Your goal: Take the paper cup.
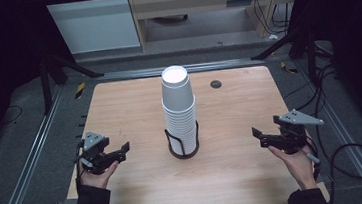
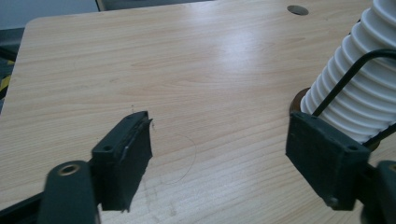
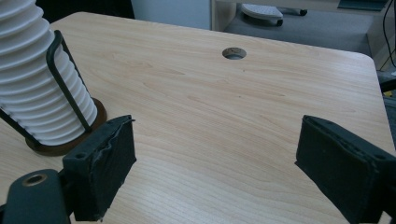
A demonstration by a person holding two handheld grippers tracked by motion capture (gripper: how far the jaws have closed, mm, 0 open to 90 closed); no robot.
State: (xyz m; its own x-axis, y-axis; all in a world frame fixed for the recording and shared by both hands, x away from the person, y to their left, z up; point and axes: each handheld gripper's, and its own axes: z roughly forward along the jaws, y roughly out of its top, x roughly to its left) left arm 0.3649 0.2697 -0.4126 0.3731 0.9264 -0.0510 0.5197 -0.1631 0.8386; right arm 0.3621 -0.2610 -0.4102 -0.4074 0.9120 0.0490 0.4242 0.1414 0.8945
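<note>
Cup stack upright mid-tabletop, between 2 empty, open tools: left tool nearer, right tool farther.

- White paper cup stack: tall, upright, upside down, nested in a dark wire holder.
- Stands at the worktop's centre, slightly toward six o'clock.

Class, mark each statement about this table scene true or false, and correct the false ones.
1. The stack of white cups stands upside down in a wire holder. True.
2. The left gripper holds a cup. False: its jaws are open and hold nothing.
3. The right gripper touches the stack. False: it is apart from it, to the side.
4. The table has a round hole near its far edge. True.
</note>
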